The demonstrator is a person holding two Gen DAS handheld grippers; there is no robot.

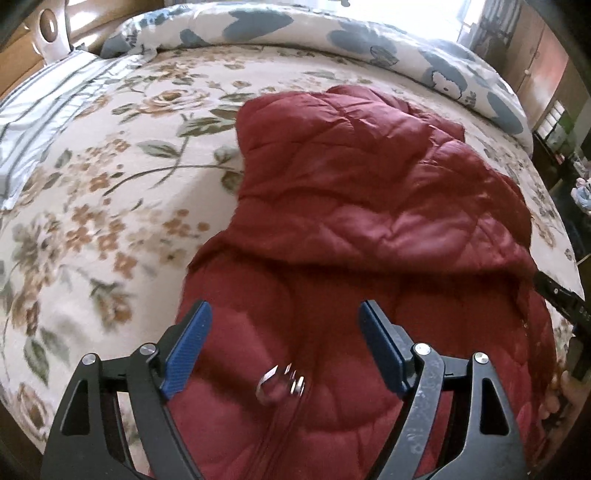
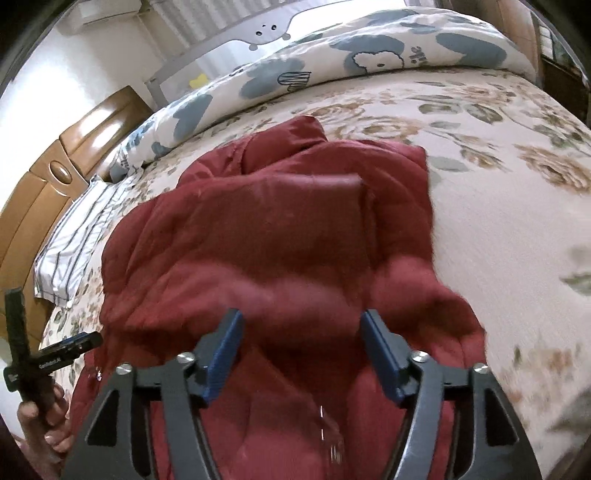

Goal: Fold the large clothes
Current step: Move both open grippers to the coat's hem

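A dark red quilted puffer jacket [image 1: 362, 206] lies folded over on a flowered bedspread [image 1: 110, 192]. In the left wrist view my left gripper [image 1: 286, 314] hangs open above the jacket's near part, with a metal zipper pull [image 1: 280, 384] and zipper line below, between its blue pads. Nothing is pinched. In the right wrist view the same jacket [image 2: 266, 236] fills the middle, and my right gripper [image 2: 301, 325] stands open over its near edge, with no cloth between its pads. A hand [image 2: 48, 424] with the left tool's handle shows at the lower left.
A rolled white duvet [image 1: 332, 33] with blue shapes runs along the bed's far side. A striped pillow [image 1: 40, 122] lies at the left by a wooden headboard [image 2: 40, 192]. Shelves and furniture [image 1: 554, 122] stand past the bed's right edge. Bare bedspread [image 2: 498, 221] lies right of the jacket.
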